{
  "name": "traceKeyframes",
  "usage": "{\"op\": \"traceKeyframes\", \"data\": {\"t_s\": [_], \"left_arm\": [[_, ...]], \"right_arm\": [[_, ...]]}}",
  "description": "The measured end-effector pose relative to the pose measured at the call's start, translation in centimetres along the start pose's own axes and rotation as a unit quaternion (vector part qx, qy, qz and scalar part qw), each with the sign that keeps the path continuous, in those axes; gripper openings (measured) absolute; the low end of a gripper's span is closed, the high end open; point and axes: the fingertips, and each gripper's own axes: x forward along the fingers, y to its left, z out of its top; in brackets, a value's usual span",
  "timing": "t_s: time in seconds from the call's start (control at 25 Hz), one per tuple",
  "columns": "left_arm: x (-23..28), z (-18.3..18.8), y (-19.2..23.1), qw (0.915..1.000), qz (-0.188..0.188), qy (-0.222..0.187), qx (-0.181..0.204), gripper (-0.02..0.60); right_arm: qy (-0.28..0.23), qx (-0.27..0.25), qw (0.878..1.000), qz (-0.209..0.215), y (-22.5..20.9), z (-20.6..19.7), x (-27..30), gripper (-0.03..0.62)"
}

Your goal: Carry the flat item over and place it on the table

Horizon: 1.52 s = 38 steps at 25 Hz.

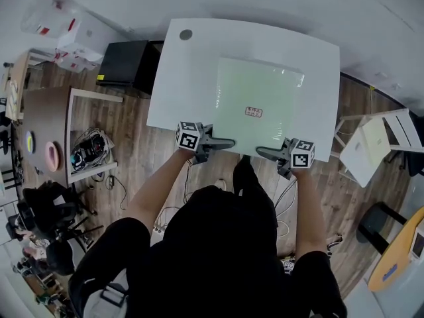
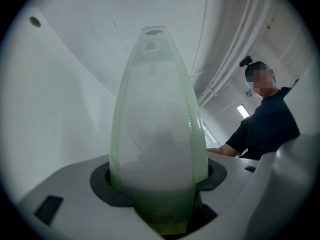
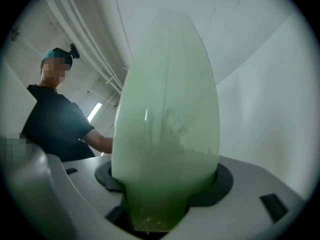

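1. Carry looks about done: flat green sheet (image 1: 258, 105) is over the white counter (image 1: 185, 78).
2. Left tongs (image 1: 224, 142) and right tongs (image 1: 262, 152) are each clamped on its near edge.
3. Remaining: set it flat and release. Can't tell if it's resting yet.

Red label (image 1: 254, 112) on the pale green sheet (image 1: 258, 91) too small to read

Over table (image 1: 189, 78), flat item (image 1: 258, 91); box (image 1: 126, 61) at left.
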Motion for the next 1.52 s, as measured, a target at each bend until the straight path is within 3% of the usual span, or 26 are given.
{"op": "traceKeyframes", "data": {"t_s": [0.24, 0.6, 0.88, 1.04, 1.2, 1.28, 1.4, 1.52], "left_arm": [[1.3, -0.7, 2.5, 0.998, -0.001, -0.001, -0.063, 0.313], [0.7, -1.9, 5.2, 0.9925, 0.019, -0.015, -0.119, 0.313], [0.7, -1.5, 6.7, 0.9813, 0.029, -0.041, -0.186, 0.313], [0.6, -1.7, 7.8, 0.9737, 0.034, -0.04, -0.222, 0.313], [1.2, -1.8, 9.0, 0.9704, 0.057, -0.024, -0.234, 0.313], [1.2, -2.1, 9.2, 0.9624, 0.057, -0.023, -0.265, 0.313], [1.3, -2.5, 9.1, 0.943, 0.051, -0.023, -0.328, 0.313], [1.6, -2.3, 9.0, 0.939, 0.038, -0.013, -0.342, 0.314]], "right_arm": [[-0.002, 0.059, 0.998, 0.0, -2.7, -0.9, -0.7, 0.314], [0.014, 0.12, 0.993, 0.019, -5.5, -1.8, 0.3, 0.314], [0.016, 0.185, 0.982, 0.021, -7.5, -2.2, 0.4, 0.314], [0.02, 0.227, 0.974, 0.017, -8.2, -2.5, 0.7, 0.314], [0.022, 0.25, 0.968, 0.018, -9.1, -2.1, 0.3, 0.314], [0.02, 0.271, 0.962, 0.011, -9.5, -2.4, 0.3, 0.314], [0.022, 0.295, 0.955, 0.005, -9.7, -2.7, 0.4, 0.314], [0.023, 0.292, 0.956, 0.006, -10.0, -2.2, 0.5, 0.314]]}}
